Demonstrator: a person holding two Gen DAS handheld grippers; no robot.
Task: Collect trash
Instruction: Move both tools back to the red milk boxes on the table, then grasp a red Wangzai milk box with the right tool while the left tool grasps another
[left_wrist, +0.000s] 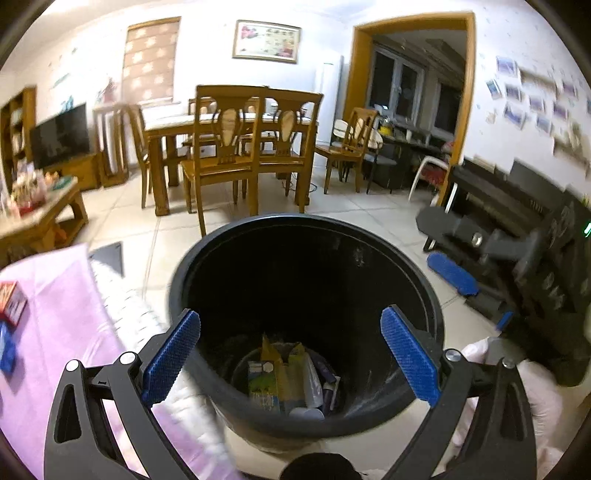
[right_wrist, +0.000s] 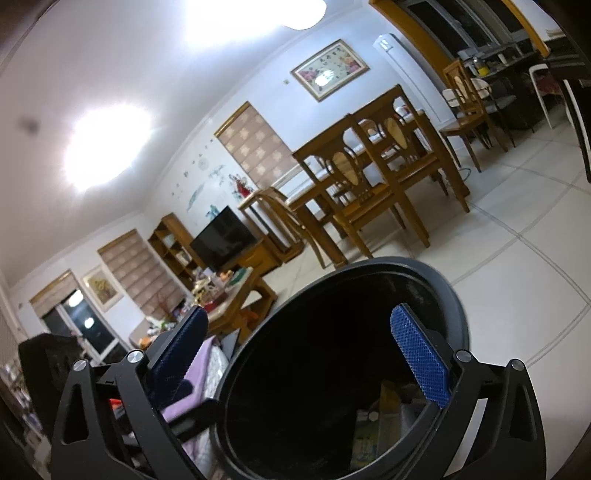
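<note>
A black round trash bin (left_wrist: 424, 280) stands on the tiled floor. Several pieces of trash (left_wrist: 291, 380), cartons and wrappers, lie at its bottom. My left gripper (left_wrist: 291, 362) is open and empty, held above the bin's mouth with its blue pads (left_wrist: 171, 360) wide apart. My right gripper (left_wrist: 454, 254) shows at the right in the left wrist view, open, beside the bin. In the right wrist view the right gripper (right_wrist: 295, 362) is open and empty, tilted, over the bin's rim (right_wrist: 454, 299); some trash (right_wrist: 384, 424) shows inside.
A surface with a purple cloth (left_wrist: 66, 332) lies left of the bin, with a red box (left_wrist: 11, 301) and a blue item on it. A wooden dining table with chairs (left_wrist: 236, 147) stands behind. A coffee table (left_wrist: 40, 214) and a TV (left_wrist: 59, 134) are at the left. A black keyboard (left_wrist: 517, 221) is at the right.
</note>
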